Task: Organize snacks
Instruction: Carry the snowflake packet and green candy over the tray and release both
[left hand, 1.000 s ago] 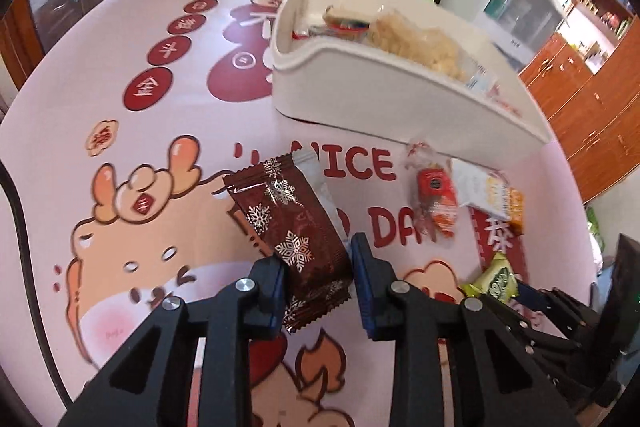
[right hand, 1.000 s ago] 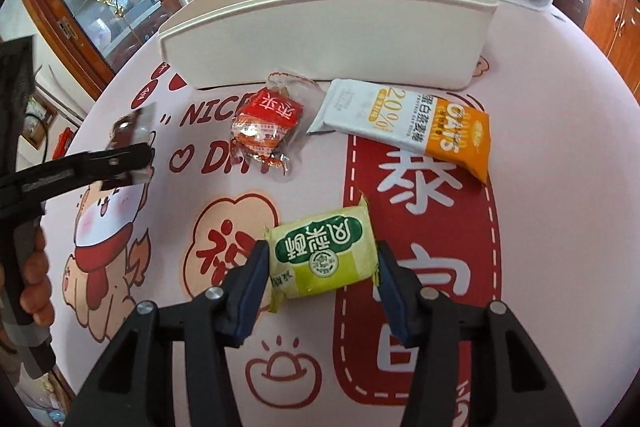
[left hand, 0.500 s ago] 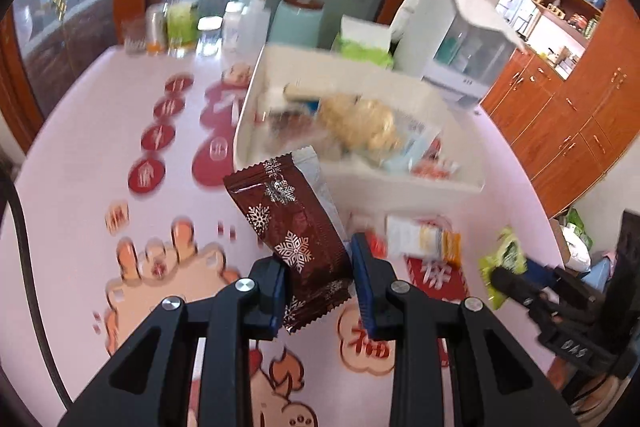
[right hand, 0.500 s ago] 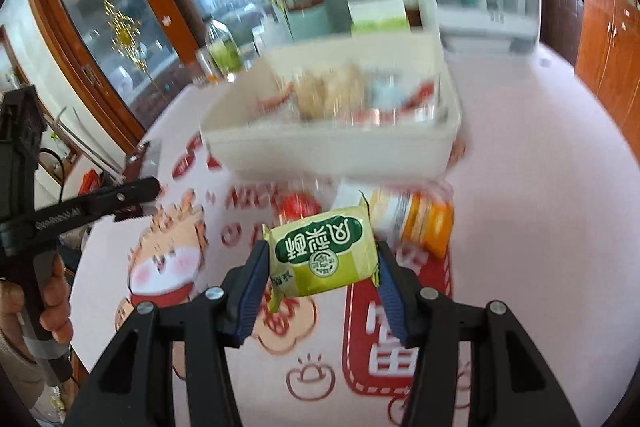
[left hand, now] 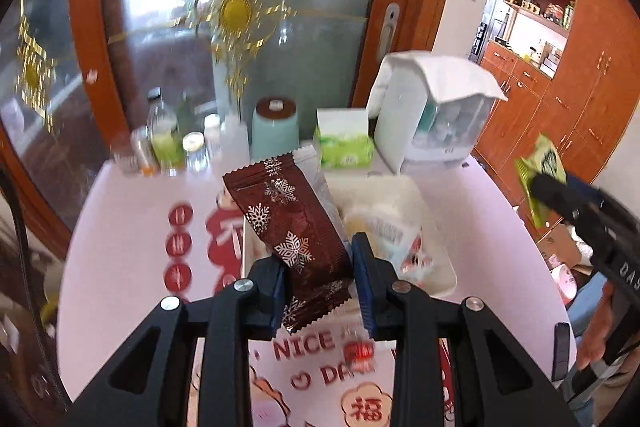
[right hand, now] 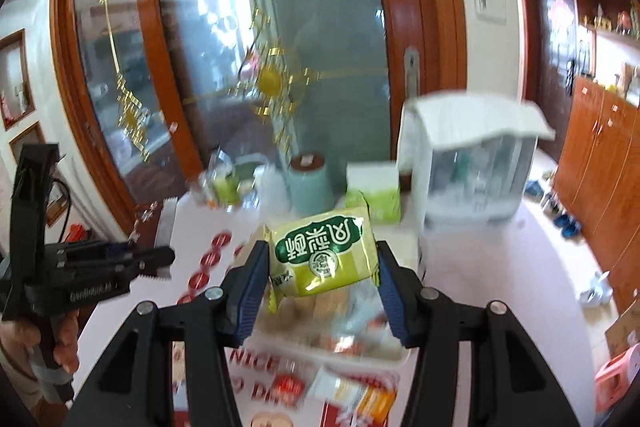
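My left gripper (left hand: 320, 283) is shut on a brown snack packet with white snowflakes (left hand: 292, 227) and holds it high over the white bin (left hand: 444, 279), which holds several snacks. My right gripper (right hand: 320, 279) is shut on a green and yellow snack packet (right hand: 324, 255), also raised above the white bin (right hand: 360, 351). The right gripper with its green packet (left hand: 540, 167) shows at the right of the left wrist view. The left gripper (right hand: 152, 259) shows at the left of the right wrist view.
A red wrapped snack (right hand: 288, 385) and a white-orange packet (right hand: 360, 397) lie on the pink tablecloth in front of the bin. Behind the bin stand a white dispenser box (left hand: 436, 115), a green tissue box (left hand: 344, 143), a teal jar (left hand: 276, 131) and bottles (left hand: 164, 143).
Both grippers have risen well above the table with their packets and moved toward the bin. The views tilted up to the glass door behind.
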